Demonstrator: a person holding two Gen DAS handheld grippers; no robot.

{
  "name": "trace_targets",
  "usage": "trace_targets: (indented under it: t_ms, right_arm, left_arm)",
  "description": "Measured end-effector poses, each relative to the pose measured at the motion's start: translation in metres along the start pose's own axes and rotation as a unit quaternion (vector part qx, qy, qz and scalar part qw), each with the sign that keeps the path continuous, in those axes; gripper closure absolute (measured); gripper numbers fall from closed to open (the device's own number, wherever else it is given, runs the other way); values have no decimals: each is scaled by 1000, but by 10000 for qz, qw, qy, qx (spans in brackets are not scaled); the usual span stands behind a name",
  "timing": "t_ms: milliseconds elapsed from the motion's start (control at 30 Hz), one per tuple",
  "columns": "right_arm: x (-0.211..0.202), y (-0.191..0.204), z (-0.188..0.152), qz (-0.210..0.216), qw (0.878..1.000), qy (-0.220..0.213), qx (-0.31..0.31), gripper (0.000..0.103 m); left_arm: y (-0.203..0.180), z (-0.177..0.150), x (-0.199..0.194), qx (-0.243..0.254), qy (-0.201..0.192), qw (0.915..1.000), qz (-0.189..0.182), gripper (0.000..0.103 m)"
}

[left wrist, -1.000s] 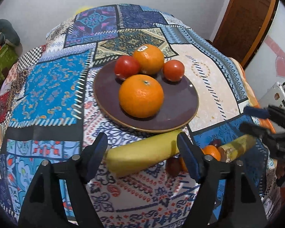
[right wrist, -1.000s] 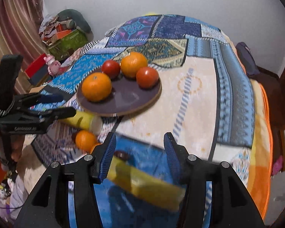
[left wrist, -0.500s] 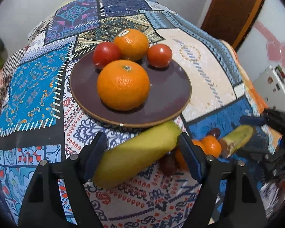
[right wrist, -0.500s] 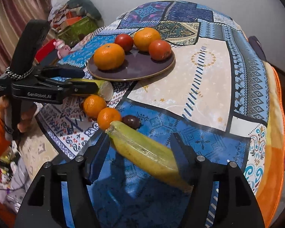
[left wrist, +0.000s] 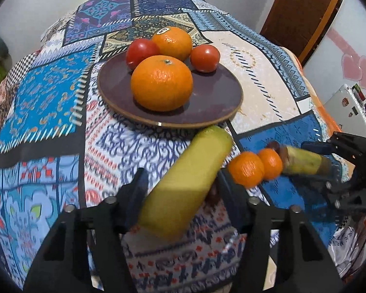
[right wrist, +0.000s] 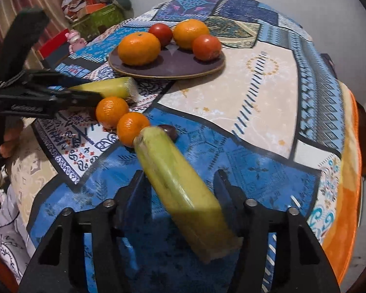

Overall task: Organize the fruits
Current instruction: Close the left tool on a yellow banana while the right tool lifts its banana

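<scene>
A dark purple plate [left wrist: 114, 92] holds two oranges and two tomatoes on the patterned cloth; it also shows in the right wrist view [right wrist: 173, 69]. My left gripper [left wrist: 180, 185] is shut on a yellow-green banana [left wrist: 185, 183], held just short of the plate's near rim. My right gripper [right wrist: 180, 190] is shut on a second banana [right wrist: 180, 183], lifted above the blue patch. Two small oranges [right wrist: 122, 117] and a dark brown fruit [right wrist: 169, 131] lie on the cloth between the grippers.
The table is covered by a patchwork cloth [left wrist: 48, 112] that drops off at the near edges. A wooden door [left wrist: 302, 7] and a white appliance [left wrist: 346, 109] stand at the right. Boxes and toys [right wrist: 92, 12] are piled beyond the table's left side.
Both grippers have lifted their bananas off the cloth. The left banana has swung to point toward the plate. The right banana has turned with its tip toward the small oranges.
</scene>
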State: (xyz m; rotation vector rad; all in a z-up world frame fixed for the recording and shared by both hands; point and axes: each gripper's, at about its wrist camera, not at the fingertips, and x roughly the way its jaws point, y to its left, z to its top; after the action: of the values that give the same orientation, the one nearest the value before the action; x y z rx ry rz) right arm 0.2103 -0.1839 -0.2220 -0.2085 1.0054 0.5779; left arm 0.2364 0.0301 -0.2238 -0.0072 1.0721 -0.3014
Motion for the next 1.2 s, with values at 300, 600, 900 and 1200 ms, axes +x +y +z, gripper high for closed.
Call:
trace_targets:
  t_ms: [300, 600, 900, 1200]
  right_arm:
    - [-22, -21, -19, -252, 9962, -135, 821, 68]
    - [-20, -23, -20, -85, 9944, -152, 1047, 68]
    - [-2, -23, -14, 96, 9951, -4, 983, 68]
    - [-1, -18, -5, 25, 9955, -258, 914, 68]
  left_arm:
    - [-4, -34, -27, -317, -66, 9989, 344, 63]
    - [-13, -45, -27, -286, 83, 9984, 472, 64]
    - [-15, -28, -8, -116, 20, 9988, 471, 64]
    - [-12, -28, -13, -190, -11, 9984, 541, 66]
